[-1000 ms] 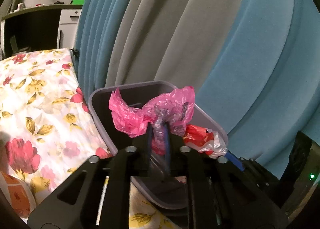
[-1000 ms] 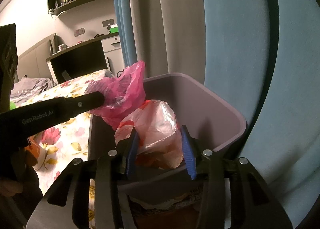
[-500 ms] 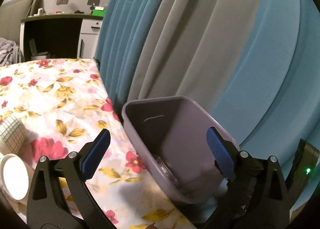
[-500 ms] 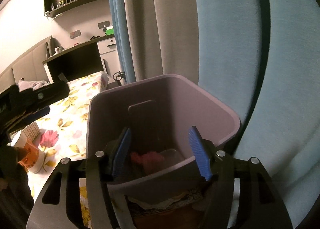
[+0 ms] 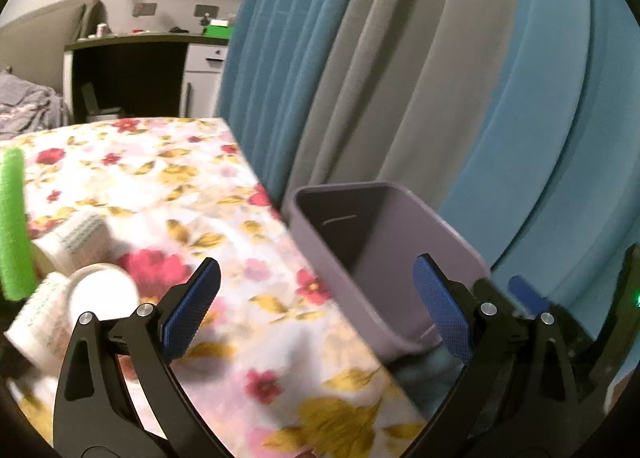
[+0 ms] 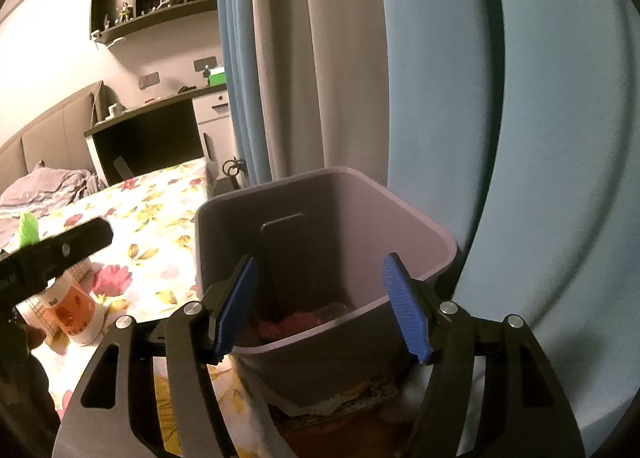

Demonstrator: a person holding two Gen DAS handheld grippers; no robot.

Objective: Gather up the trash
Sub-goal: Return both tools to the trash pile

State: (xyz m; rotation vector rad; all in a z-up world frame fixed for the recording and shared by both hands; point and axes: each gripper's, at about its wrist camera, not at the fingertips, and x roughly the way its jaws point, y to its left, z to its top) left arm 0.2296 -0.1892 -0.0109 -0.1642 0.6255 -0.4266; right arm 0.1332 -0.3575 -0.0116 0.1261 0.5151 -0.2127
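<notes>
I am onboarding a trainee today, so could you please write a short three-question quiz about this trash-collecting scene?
1. True or false: the left gripper is shut on a pink bag.
2. What colour is the crumpled trash lying at the bottom of the bin? A green, B pink, C white.
3. Fill in: the right gripper is open and points at the ____.

Key: 1 false, its jaws stand wide open and empty. 2 B. 3 bin.
</notes>
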